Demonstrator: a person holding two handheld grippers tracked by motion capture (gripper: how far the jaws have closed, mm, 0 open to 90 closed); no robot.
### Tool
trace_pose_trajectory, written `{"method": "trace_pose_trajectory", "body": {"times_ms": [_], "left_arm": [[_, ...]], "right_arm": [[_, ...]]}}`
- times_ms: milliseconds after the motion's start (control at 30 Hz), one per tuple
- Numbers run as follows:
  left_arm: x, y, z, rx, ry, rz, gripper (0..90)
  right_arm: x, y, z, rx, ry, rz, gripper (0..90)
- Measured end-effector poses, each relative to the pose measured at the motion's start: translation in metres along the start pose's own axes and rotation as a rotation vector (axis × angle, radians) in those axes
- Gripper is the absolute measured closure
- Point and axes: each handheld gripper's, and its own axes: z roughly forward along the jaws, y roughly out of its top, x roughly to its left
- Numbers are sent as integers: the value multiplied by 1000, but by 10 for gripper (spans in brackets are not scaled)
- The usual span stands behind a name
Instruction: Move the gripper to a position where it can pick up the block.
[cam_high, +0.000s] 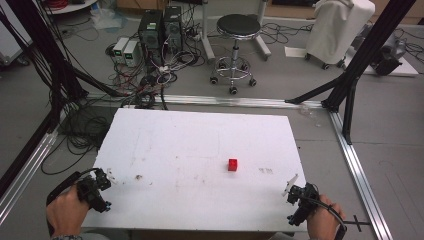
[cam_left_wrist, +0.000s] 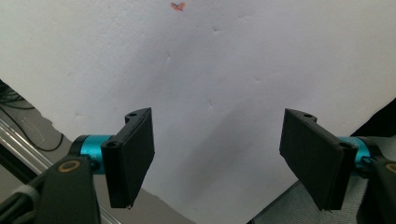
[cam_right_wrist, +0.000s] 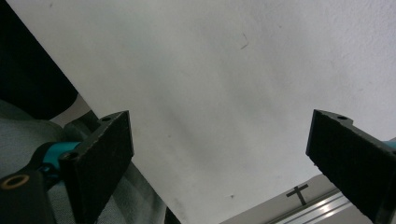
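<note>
A small red block (cam_high: 233, 164) sits on the white table (cam_high: 200, 135), right of its middle. My left gripper (cam_high: 101, 187) hovers over the table's front left corner, held by a hand. In the left gripper view its jaws stand wide apart with nothing between them, so the left gripper (cam_left_wrist: 224, 163) is open above bare white board. My right gripper (cam_high: 298, 199) is at the front right corner, a little nearer me than the block. The right gripper (cam_right_wrist: 233, 172) is open too, and the space between its black pads (cam_right_wrist: 107, 154) is empty.
Beyond the table stand a black stool (cam_high: 236, 45), computer boxes (cam_high: 159, 30) with tangled cables, and a white covered cart (cam_high: 337, 27). Black frame posts (cam_high: 360, 55) and aluminium floor rails (cam_high: 357, 165) run along both sides. A small reddish mark (cam_left_wrist: 177, 6) is on the board.
</note>
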Motion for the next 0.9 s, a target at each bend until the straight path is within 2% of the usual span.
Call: {"method": "trace_pose_trajectory", "body": {"times_ms": [233, 500, 633, 767, 900], "left_arm": [[0, -1, -2, -3, 16, -9, 265], [0, 0, -1, 1, 10, -3, 265], [0, -1, -2, 0, 12, -17, 265], [1, -1, -3, 1, 12, -14, 265], [1, -1, -2, 3, 7, -13, 265]], "right_arm": [[1, 1, 0, 4, 0, -1, 66], [2, 1, 3, 6, 1, -2, 66], [2, 0, 3, 9, 3, 2, 66], [3, 2, 5, 13, 5, 0, 66], [3, 7, 7, 28, 4, -26, 66]]}}
